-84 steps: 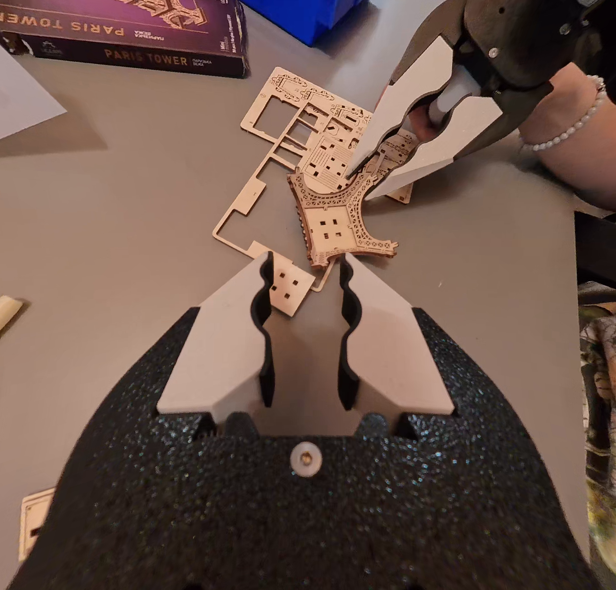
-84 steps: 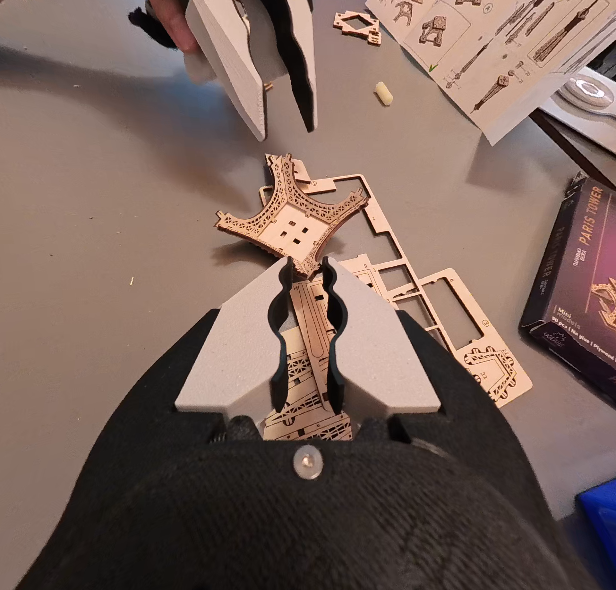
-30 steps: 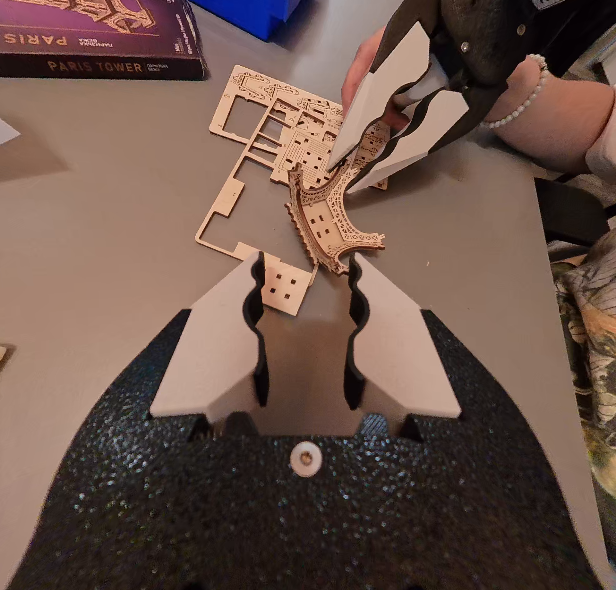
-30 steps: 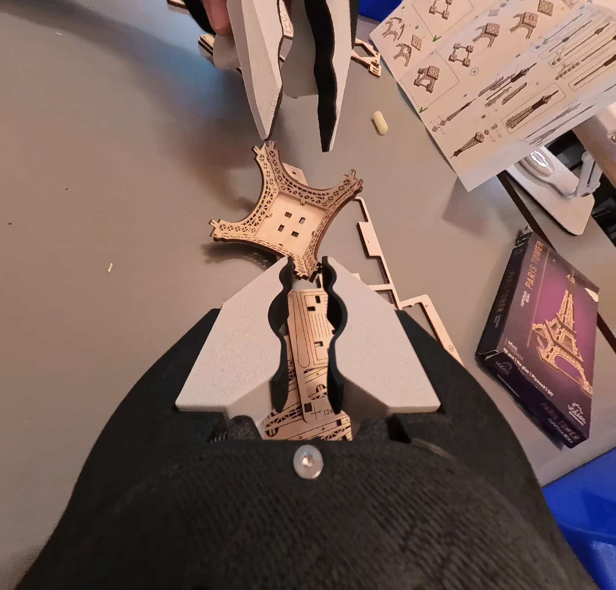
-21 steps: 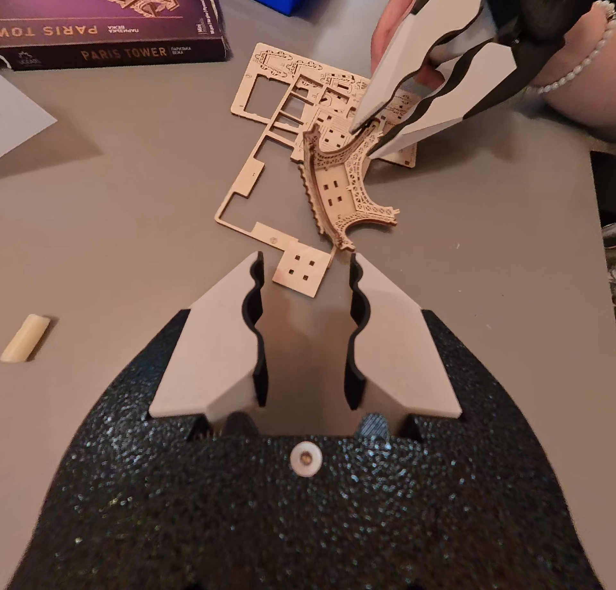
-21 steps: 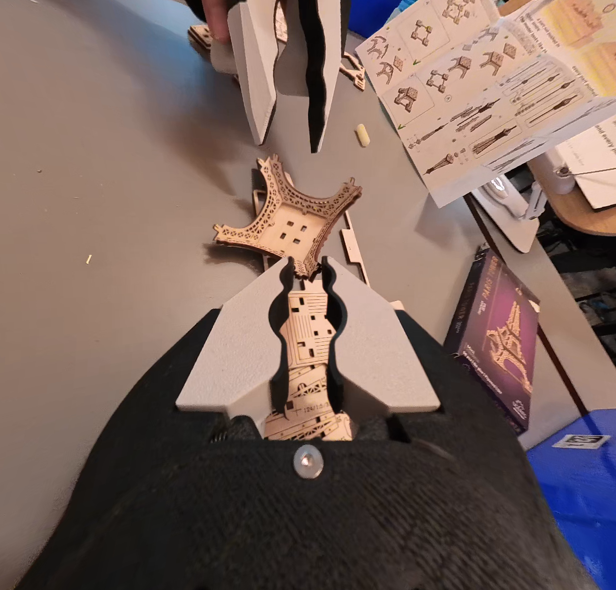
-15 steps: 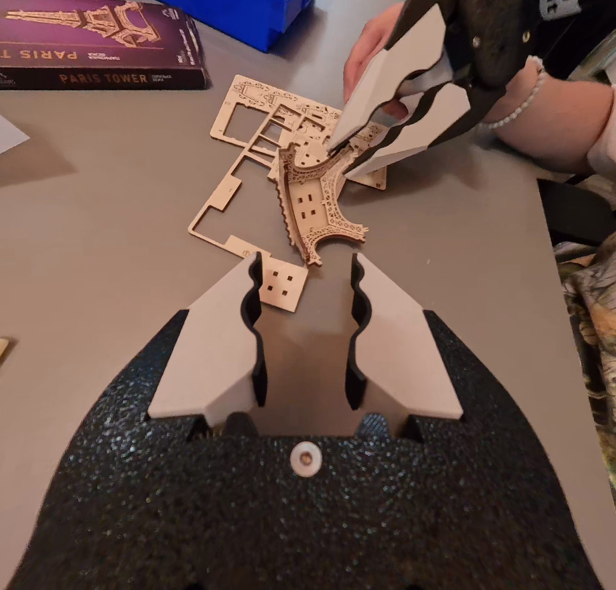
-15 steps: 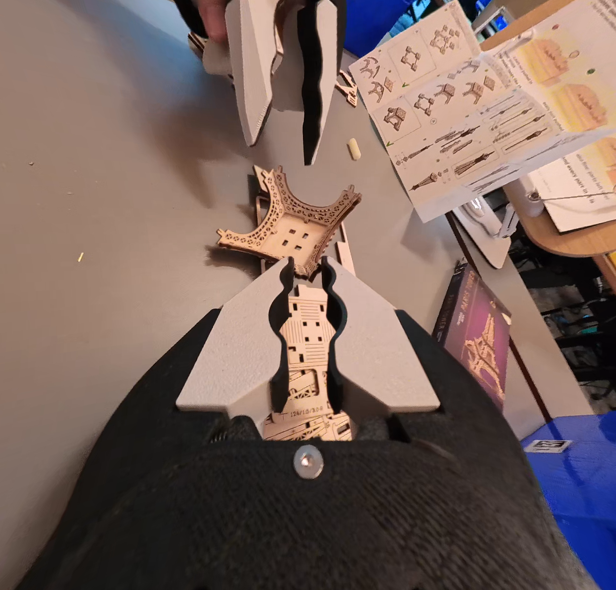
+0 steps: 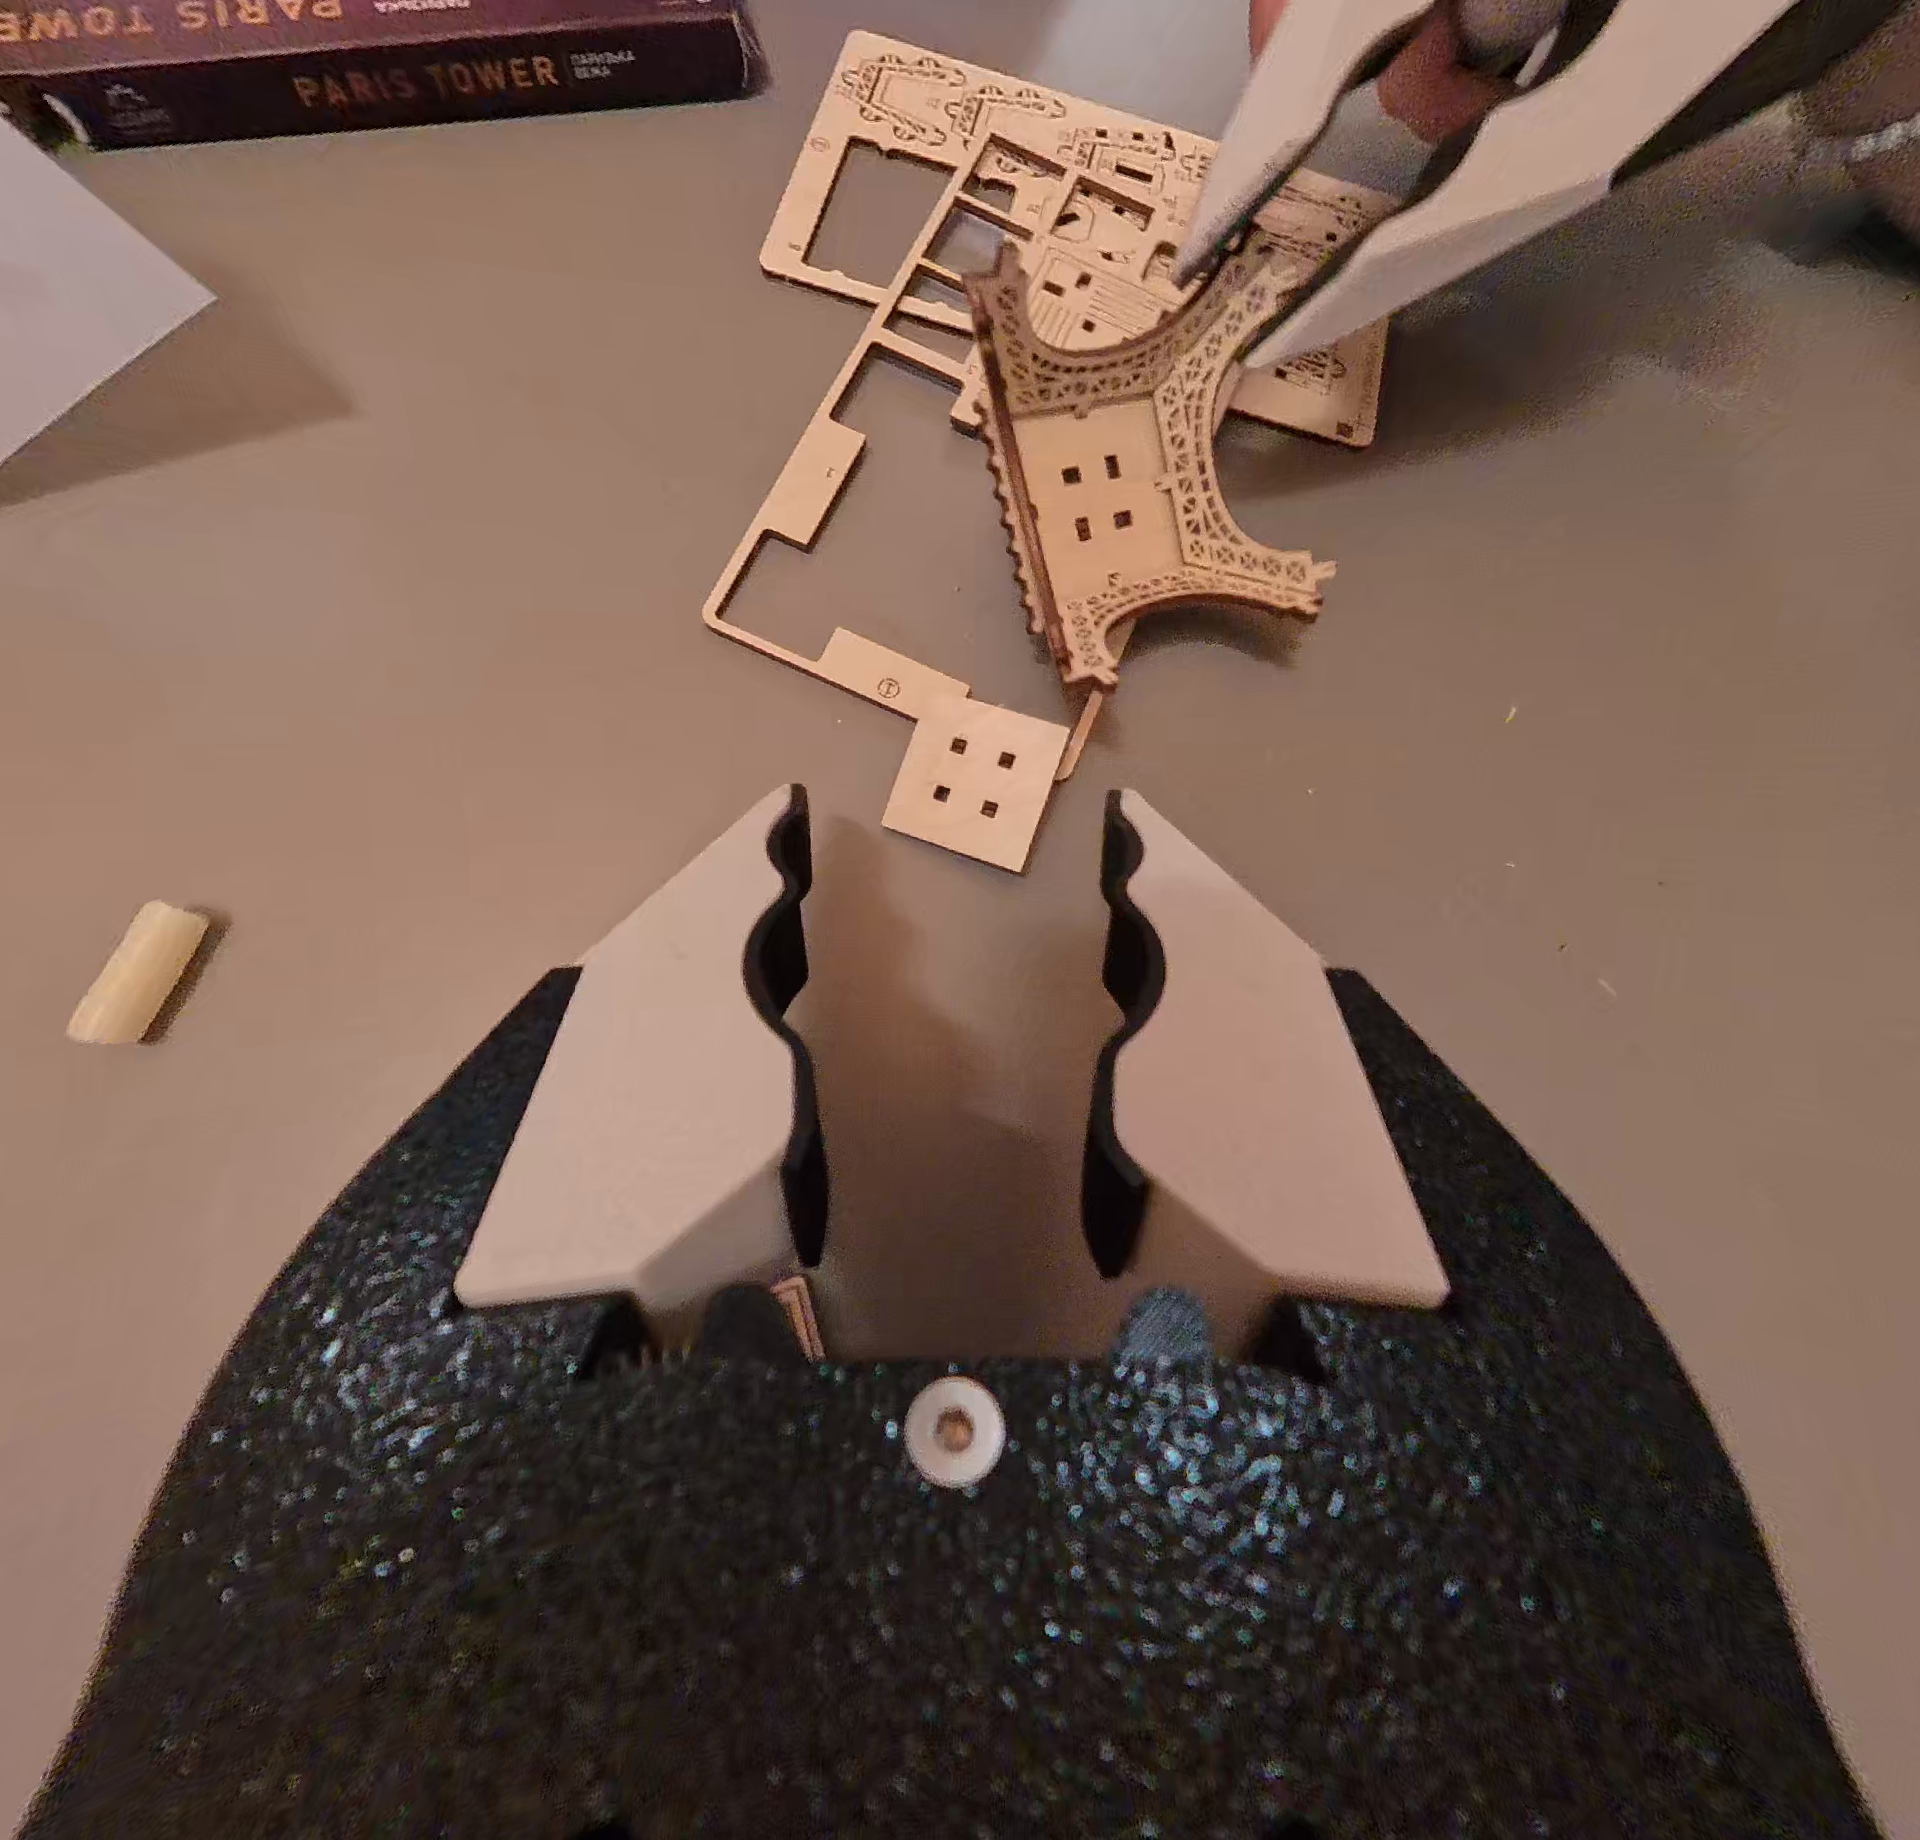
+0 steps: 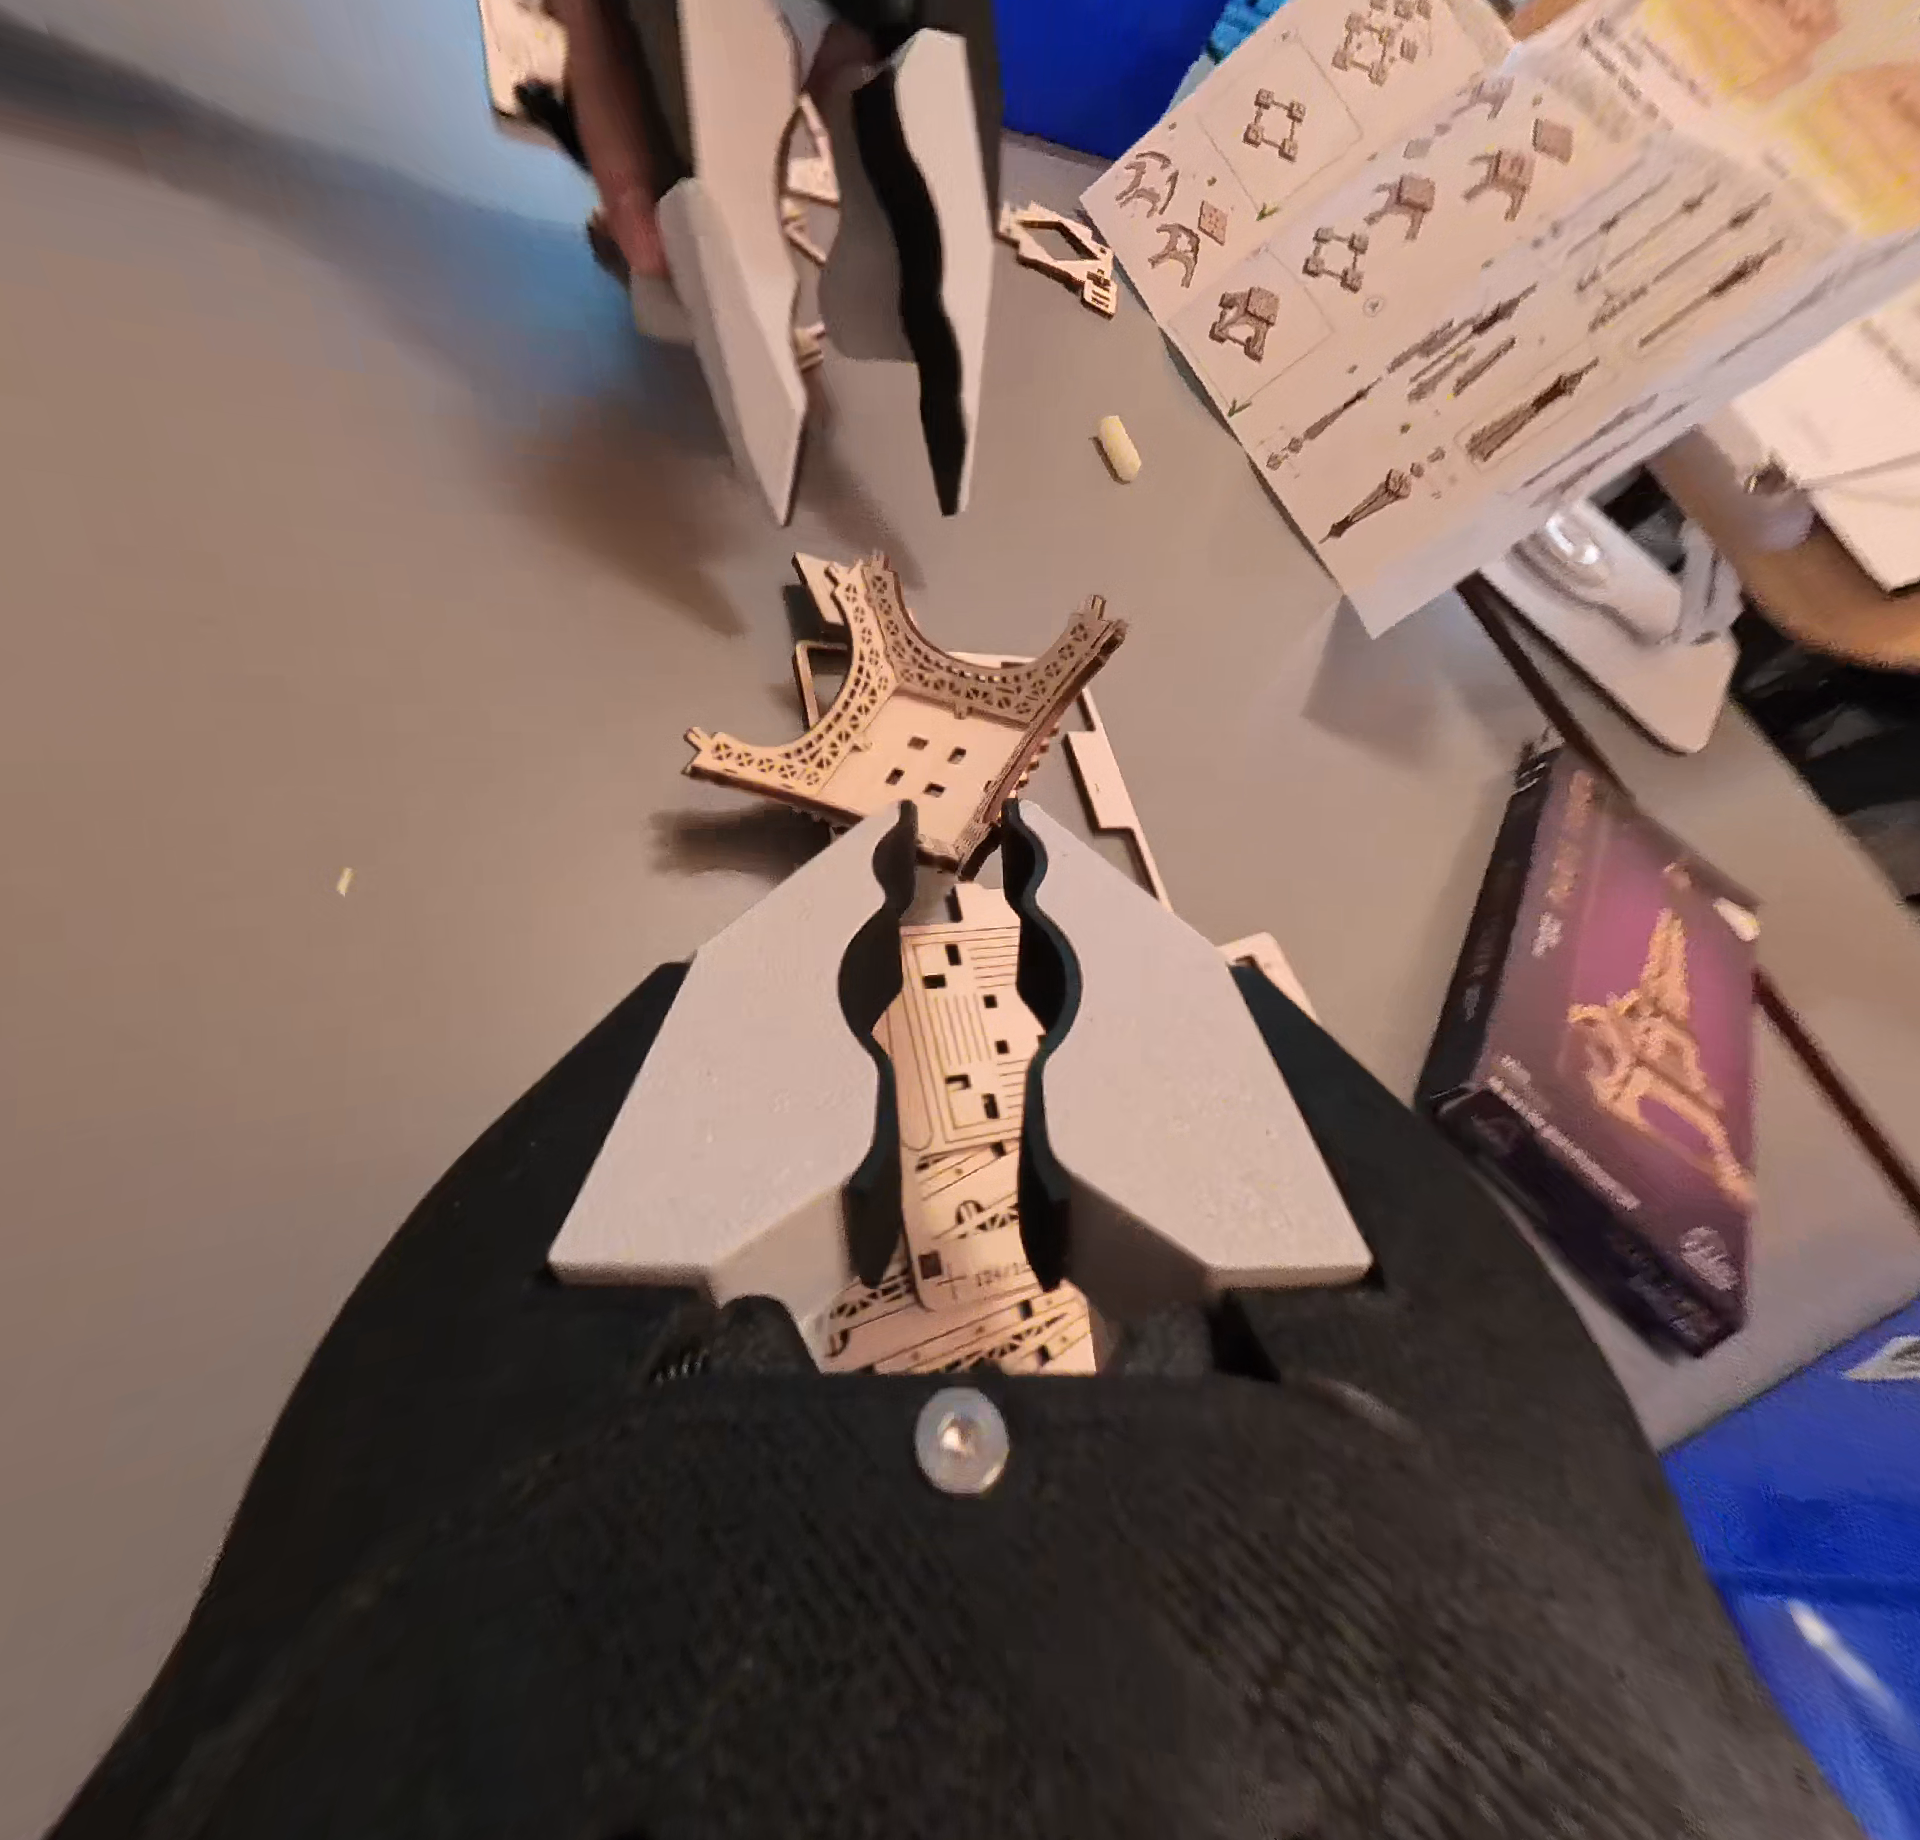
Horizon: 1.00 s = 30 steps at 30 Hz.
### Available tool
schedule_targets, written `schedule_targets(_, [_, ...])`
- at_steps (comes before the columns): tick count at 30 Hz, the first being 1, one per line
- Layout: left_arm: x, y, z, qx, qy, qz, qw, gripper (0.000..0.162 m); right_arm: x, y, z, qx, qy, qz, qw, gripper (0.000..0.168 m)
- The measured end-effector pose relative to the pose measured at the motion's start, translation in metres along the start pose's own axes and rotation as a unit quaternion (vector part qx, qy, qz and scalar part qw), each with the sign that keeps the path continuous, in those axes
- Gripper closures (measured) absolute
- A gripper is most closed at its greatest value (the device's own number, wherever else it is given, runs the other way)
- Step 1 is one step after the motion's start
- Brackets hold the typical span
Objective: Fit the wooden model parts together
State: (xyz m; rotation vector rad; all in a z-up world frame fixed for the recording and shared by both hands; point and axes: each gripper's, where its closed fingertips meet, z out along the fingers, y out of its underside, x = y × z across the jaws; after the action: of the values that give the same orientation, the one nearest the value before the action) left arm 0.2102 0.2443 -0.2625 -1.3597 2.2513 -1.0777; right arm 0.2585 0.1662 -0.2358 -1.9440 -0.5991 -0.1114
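Note:
The wooden tower base point(image 9: 1101, 481), four lattice legs around a square plate with four holes, is tilted above the grey table point(image 9: 416, 595). My right gripper point(image 10: 961, 824) is shut on one of its legs; it also shows in the left wrist view point(image 9: 1231, 310), at the top right. My left gripper point(image 9: 956, 814) is open and empty, a little short of the base; in the right wrist view it point(image 10: 868, 507) hangs just beyond the base point(image 10: 914, 741). A loose-looking square piece point(image 9: 971, 793) with four holes lies at the left fingertips, at the corner of a punched-out wooden sheet point(image 9: 810, 481).
A purple model box point(image 9: 364, 24) lies at the far left of the sheet, also in the right wrist view point(image 10: 1600, 1063). A small cream peg point(image 9: 135, 969) lies on the table. An instruction sheet point(image 10: 1507, 232) hangs at the table's edge. A blue bin point(image 10: 1818, 1530) is nearby. There is about 11 cm between the tips of the two grippers. The small cream peg point(image 9: 135, 969) sits 12 cm or so from the ends of my left fingers. Seen from the right wrist view point(image 10: 1119, 446) as well.
The right gripper kept hold of the tower base and drew it away from the left fingertips, lying it flatter. The left gripper stayed open and shifted back slightly.

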Motion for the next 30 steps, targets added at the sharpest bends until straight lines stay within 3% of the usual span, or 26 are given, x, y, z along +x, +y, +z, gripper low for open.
schedule_targets(4, [0.003, 0.005, 0.005, -0.014, 0.003, 0.029, 0.999, 0.105, 0.003, 0.002, -0.002, 0.005, -0.018, 0.076, 0.997, 0.155])
schedule_targets(9, [0.009, 0.009, 0.012, -0.03, 0.017, 0.048, 0.998, 0.104, -0.002, 0.005, 0.0, -0.002, -0.032, 0.087, 0.996, 0.155])
schedule_targets(20, [0.001, 0.011, 0.017, -0.038, 0.037, 0.024, 0.998, 0.115, -0.003, 0.002, 0.0, 0.009, -0.04, 0.101, 0.994, 0.155])
schedule_targets(23, [-0.001, 0.009, 0.019, -0.037, 0.04, 0.008, 0.998, 0.13, -0.002, 0.005, 0.001, 0.003, -0.038, 0.102, 0.994, 0.155])
schedule_targets(30, [-0.006, 0.005, 0.006, -0.021, 0.003, -0.014, 1.0, 0.13, 0.001, 0.016, 0.003, -0.023, -0.032, 0.131, 0.991, 0.155])
